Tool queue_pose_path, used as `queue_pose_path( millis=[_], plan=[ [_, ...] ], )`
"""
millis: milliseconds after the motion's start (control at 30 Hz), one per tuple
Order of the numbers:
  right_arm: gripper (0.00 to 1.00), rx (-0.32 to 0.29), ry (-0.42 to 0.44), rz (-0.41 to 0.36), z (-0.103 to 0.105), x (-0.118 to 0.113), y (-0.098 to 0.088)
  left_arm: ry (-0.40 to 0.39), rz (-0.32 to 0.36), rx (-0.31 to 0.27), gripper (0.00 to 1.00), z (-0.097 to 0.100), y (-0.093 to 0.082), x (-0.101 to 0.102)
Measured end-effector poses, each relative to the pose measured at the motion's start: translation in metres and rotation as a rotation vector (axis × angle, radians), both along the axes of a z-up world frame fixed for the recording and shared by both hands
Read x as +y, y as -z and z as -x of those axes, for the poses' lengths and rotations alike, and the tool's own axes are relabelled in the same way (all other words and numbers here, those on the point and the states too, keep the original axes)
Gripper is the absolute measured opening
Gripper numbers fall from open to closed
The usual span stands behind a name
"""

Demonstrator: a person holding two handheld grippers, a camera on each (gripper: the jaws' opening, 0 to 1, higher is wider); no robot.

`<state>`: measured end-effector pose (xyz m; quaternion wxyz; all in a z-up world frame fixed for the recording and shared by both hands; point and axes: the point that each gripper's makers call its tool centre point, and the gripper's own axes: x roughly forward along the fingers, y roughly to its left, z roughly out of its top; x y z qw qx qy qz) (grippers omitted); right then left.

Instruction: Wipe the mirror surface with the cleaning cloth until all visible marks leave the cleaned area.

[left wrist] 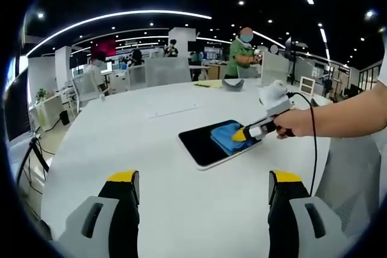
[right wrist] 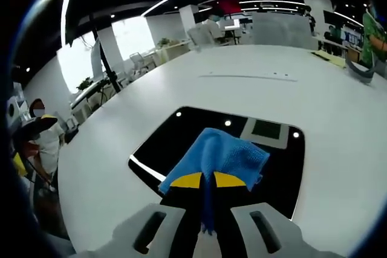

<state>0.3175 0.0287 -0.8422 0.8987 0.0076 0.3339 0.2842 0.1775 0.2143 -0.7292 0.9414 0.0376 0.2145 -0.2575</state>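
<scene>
A dark rectangular mirror (left wrist: 202, 143) lies flat on the white table (left wrist: 121, 149); it reflects ceiling lights. A blue cleaning cloth (left wrist: 228, 137) rests on its right part. In the left gripper view my right gripper (left wrist: 240, 135), held by a hand, comes in from the right and presses the cloth on the mirror. In the right gripper view the mirror (right wrist: 175, 137) sits just ahead, and my right gripper (right wrist: 202, 180) is shut on the blue cloth (right wrist: 221, 155), which spreads over the glass. My left gripper (left wrist: 202, 180) hovers open over the table, short of the mirror.
A grey curved object (left wrist: 233, 84) and a yellow sheet (left wrist: 208, 83) lie at the table's far edge. Chairs (left wrist: 163, 70) ring the table's far side. People stand and sit in the office beyond. A black cable (left wrist: 313, 143) hangs from the right gripper.
</scene>
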Motion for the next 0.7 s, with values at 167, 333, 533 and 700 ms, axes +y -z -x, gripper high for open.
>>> queue_pose_path(
  millis=[167, 333, 533, 700],
  plan=[
    [0.01, -0.002, -0.007, -0.004, 0.0046, 0.0009, 0.0000, -0.002, 0.001, 0.001, 0.89, 0.0007, 0.0001, 0.0000],
    [0.01, -0.009, -0.002, -0.011, 0.0049, 0.0004, 0.0008, 0.001, 0.003, 0.001, 0.89, 0.0007, -0.0001, -0.0018],
    [0.01, -0.007, 0.000, -0.013, 0.0034, -0.0003, 0.0014, 0.002, 0.004, 0.001, 0.89, 0.0001, 0.0010, -0.0015],
    [0.01, -0.002, -0.002, -0.011, 0.0029, 0.0006, 0.0009, 0.000, 0.005, 0.006, 0.89, 0.0009, 0.0028, 0.0001]
  ],
)
